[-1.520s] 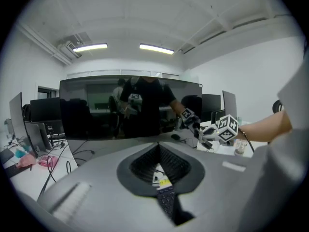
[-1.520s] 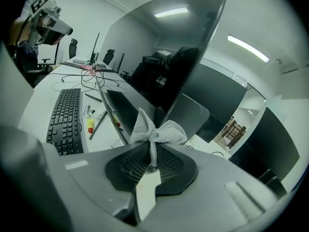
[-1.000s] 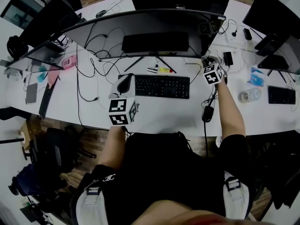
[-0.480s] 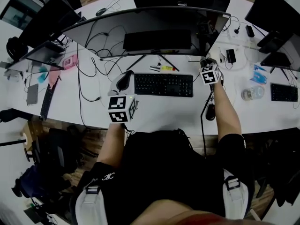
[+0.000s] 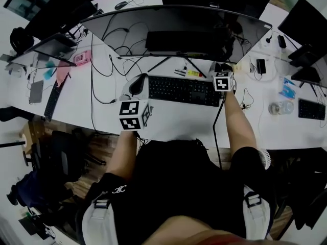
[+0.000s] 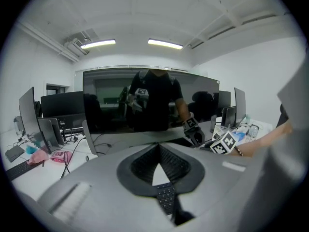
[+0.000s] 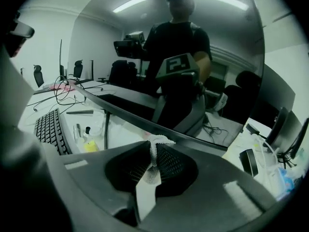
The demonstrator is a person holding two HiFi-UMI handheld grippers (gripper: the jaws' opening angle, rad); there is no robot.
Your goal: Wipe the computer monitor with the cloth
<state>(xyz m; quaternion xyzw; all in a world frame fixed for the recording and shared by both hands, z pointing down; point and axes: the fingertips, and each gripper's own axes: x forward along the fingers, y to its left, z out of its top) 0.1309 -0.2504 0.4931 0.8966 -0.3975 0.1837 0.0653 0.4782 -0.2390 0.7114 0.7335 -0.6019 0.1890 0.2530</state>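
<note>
My left gripper [image 5: 137,83] sits left of centre in the head view, jaws closed tip to tip with nothing between them. My right gripper [image 5: 220,68] reaches higher, right of centre, jaws pinched on a white cloth [image 7: 153,153]. My left forearm [image 5: 125,154] and right forearm [image 5: 239,124] are bare and extended forward.

White bunched cloth [image 7: 153,154] pinched in the closed jaws of the right gripper [image 7: 154,145]. Wide curved monitor [image 5: 173,27], screen dark, upright just ahead of it.

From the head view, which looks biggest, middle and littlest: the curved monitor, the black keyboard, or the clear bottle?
Largest to smallest:
1. curved monitor
2. black keyboard
3. clear bottle, clearly the smallest
</note>
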